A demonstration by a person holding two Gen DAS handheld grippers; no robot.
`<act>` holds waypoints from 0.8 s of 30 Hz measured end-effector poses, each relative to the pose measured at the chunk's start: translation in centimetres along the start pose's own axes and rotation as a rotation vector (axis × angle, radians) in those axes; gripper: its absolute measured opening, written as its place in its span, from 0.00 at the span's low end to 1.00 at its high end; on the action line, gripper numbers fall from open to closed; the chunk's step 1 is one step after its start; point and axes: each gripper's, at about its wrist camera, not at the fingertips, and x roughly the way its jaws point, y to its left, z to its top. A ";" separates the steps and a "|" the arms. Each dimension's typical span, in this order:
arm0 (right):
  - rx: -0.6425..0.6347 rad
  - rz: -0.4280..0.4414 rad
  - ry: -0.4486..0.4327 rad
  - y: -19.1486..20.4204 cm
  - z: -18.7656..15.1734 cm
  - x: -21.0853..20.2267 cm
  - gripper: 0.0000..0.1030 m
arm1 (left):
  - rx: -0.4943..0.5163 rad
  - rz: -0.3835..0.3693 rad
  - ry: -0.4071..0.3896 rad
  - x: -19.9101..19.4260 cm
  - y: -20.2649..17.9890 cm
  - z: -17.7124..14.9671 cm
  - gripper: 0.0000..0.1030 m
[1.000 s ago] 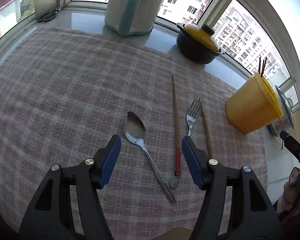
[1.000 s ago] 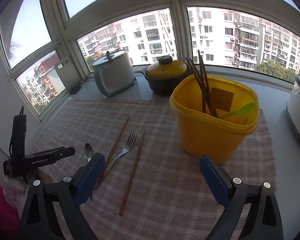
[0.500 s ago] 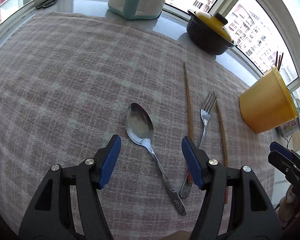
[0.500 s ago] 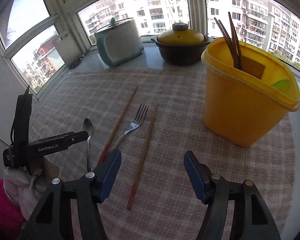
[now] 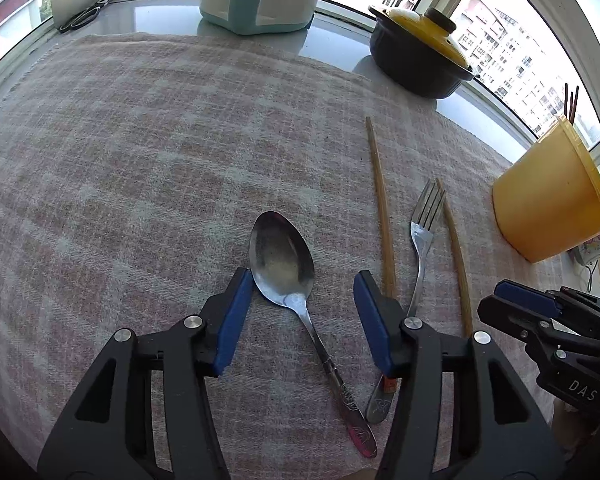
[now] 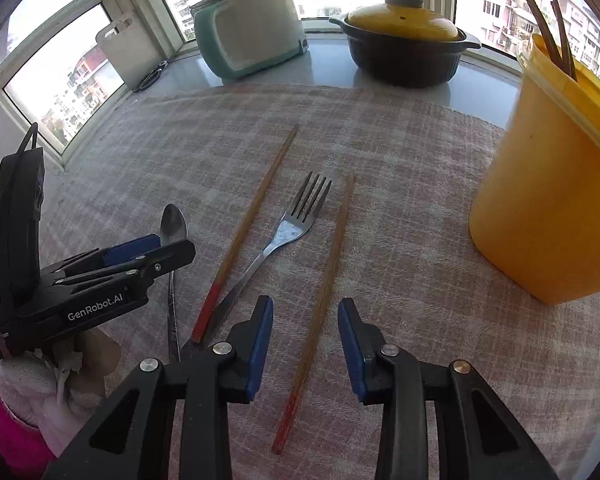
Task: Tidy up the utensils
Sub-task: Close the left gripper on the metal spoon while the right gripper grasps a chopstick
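Utensils loose on cloth, yellow tub (image 6: 548, 200) holding dark chopsticks (image 6: 556, 32), perhaps more, both hand-held grippers closing, unclamped.

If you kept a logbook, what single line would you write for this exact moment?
left claw: closing, spoon between pads, no grip | right claw: closing, chopstick between pads, no grip | fork: on cloth | yellow bin: holds chopsticks

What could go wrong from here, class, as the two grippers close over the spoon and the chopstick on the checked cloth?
1. The left gripper is closing around the spoon at its wide bowl, not yet gripping; the pads may slip off.
2. The right gripper is closing astride a thin chopstick lying flat; it may roll or pinch the cloth.
3. The yellow bin is tall and could tip if bumped.
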 end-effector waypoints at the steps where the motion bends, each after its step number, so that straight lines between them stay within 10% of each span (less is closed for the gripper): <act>1: -0.004 -0.008 0.009 0.1 0.2 0.3 0.32 | 0.000 0.004 -0.002 0.0 0.0 0.1 0.50; 12: -0.014 -0.056 0.090 0.4 1.6 3.0 0.27 | 0.068 0.081 -0.026 0.8 -0.8 0.5 0.26; 24: -0.025 -0.086 0.127 0.1 1.6 4.0 0.18 | 0.039 0.008 -0.020 1.1 -1.2 1.0 0.33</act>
